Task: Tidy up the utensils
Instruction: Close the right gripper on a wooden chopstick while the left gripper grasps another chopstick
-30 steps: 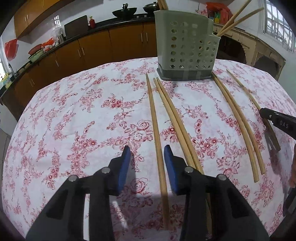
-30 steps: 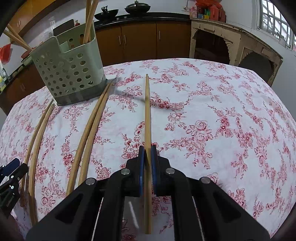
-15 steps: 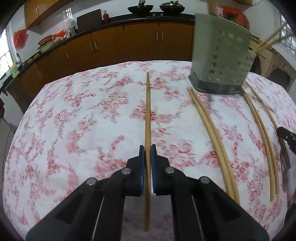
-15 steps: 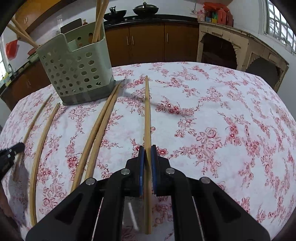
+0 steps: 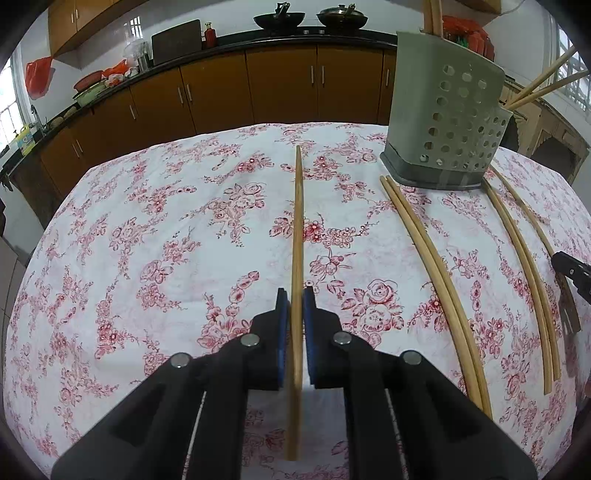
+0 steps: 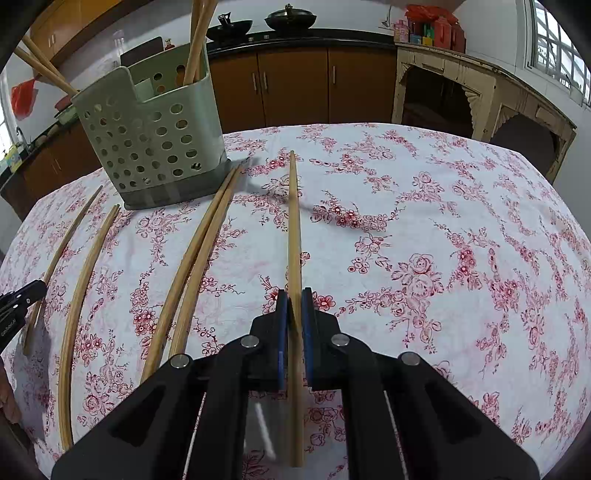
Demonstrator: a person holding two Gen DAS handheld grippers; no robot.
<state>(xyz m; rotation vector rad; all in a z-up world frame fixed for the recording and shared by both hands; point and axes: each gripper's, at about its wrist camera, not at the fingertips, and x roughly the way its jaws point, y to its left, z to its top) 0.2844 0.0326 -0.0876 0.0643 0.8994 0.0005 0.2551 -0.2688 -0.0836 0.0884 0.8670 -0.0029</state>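
Left tool (image 5: 293,301): clamped on a chopstick (image 5: 297,221).
Right tool (image 6: 293,301): clamped on another chopstick (image 6: 293,221).
Advice: lift each level, tip upright, lower into holder (image 6: 155,144).

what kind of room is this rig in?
Most likely a home kitchen. Brown base cabinets run under a dark counter, two woks sit at the back, and a perforated utensil holder stands on a table covered with a floral cloth, chopsticks lying beside it.

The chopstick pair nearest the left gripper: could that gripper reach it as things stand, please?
Probably not yet: the left gripper is shut on a chopstick, though bare cloth leads to the pair.
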